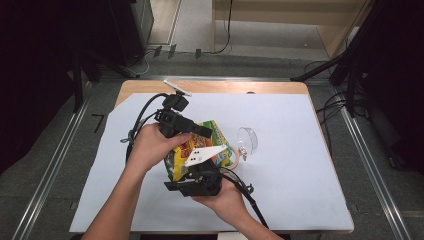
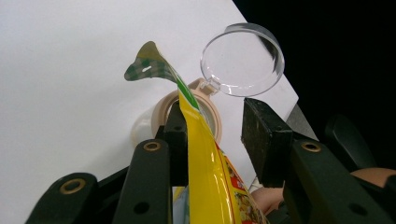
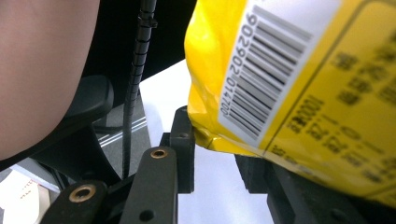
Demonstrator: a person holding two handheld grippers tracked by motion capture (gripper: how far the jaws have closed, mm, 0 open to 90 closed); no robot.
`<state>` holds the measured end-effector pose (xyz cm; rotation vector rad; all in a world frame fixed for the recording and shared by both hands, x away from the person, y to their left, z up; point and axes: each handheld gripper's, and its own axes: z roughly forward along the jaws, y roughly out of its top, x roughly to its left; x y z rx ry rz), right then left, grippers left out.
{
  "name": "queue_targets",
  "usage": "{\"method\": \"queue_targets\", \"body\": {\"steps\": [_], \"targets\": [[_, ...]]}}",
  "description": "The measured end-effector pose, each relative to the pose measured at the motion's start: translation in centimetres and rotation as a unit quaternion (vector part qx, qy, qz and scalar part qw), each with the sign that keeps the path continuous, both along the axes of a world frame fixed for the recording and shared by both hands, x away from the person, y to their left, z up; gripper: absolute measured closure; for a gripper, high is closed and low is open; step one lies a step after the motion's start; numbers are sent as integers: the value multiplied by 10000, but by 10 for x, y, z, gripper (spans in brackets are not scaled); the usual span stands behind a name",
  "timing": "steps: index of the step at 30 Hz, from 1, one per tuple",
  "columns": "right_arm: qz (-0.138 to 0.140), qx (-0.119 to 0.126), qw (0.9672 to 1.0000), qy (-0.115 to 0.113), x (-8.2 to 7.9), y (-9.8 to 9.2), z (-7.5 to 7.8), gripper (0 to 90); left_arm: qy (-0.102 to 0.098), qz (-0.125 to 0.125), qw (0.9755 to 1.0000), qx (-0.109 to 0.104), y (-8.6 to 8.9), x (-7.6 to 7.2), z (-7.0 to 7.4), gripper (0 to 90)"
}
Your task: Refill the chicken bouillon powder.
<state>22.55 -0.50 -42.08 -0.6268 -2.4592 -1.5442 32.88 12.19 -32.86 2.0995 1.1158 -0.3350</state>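
Glossy yellow snack bag [image 1: 200,150] hangs mid-frame over the white-covered bench [image 1: 300,175], long axis toward the open-lidded clear jar [image 1: 240,145], its top edge between the left gripper's [image 2: 212,135] parted fingers, the right gripper [image 3: 215,154] apparently pinching its bottom corner.

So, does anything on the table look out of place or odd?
One thing: the beige jar lies on its side on the white sheet, its clear hinged lid open. Nothing looks spilled. The yellow snack bag hangs between the left gripper's open fingers.
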Motion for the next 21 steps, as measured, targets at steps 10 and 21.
{"method": "queue_targets", "body": {"steps": [10, 21], "targets": [[32, -195, 9996, -204, 1, -1, 3, 714, 40, -49, 10000, -69, -3, 4, -2, 642], [50, -177, 9996, -207, 2, 2, 3, 726, 26, -48, 9999, -107, -1, 4, -2, 641]]}}
